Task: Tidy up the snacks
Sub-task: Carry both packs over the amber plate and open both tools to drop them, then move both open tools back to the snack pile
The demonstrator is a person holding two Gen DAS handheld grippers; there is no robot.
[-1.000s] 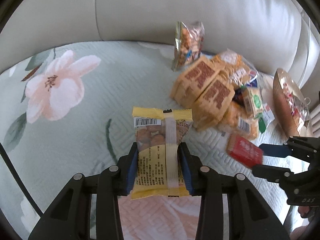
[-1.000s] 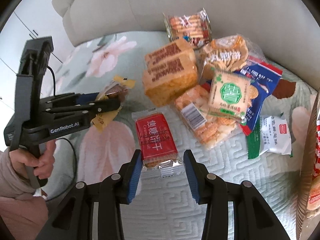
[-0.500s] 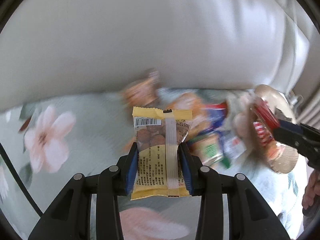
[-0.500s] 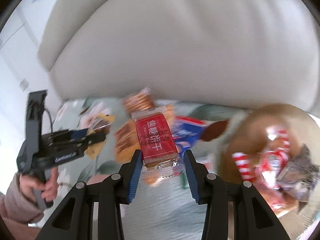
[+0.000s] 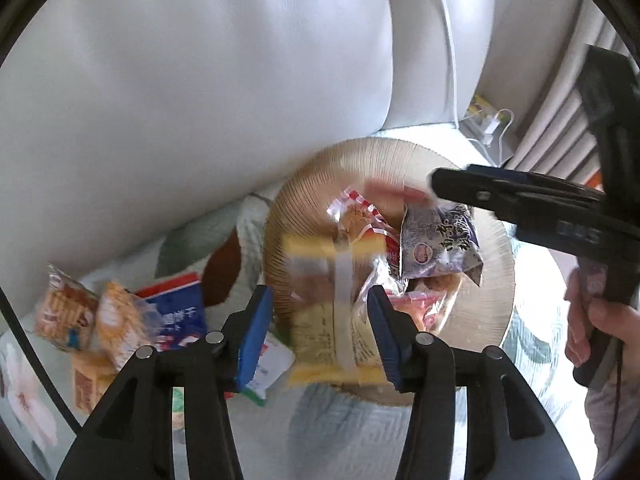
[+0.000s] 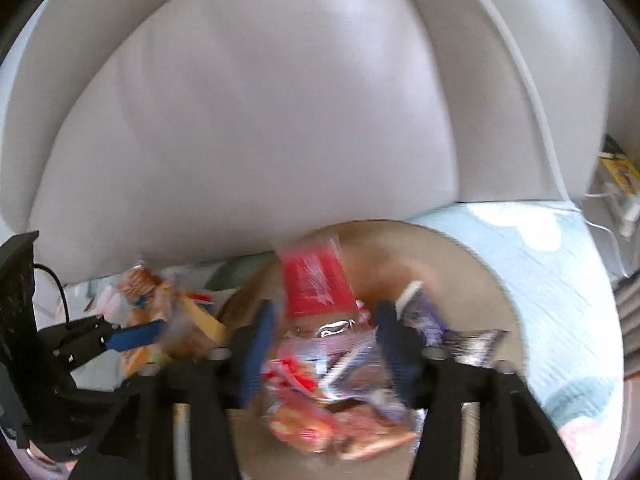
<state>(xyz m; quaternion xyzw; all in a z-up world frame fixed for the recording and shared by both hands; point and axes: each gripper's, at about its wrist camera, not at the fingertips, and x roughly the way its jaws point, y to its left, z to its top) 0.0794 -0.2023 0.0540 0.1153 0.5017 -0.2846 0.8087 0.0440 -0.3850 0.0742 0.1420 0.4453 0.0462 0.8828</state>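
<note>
Both jaws are opening over the basket (image 5: 496, 280): the yellow packet (image 5: 332, 312) is let go between the left hand-held gripper (image 5: 322, 332), the red packet (image 6: 316, 284) ahead of the right hand-held gripper (image 6: 326, 356). Both should be withdrawn only once the packets have dropped clear.

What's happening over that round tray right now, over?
Left gripper opening, yellow packet dropping free. Right gripper opening, red packet loose above tray. Nothing in the way.

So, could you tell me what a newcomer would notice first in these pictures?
Probably the round woven basket on the sofa, heaped with snack packets. Over it the left gripper is opening around a blurred yellow packet, and the right gripper is opening by a red packet. More snacks lie left.
</note>
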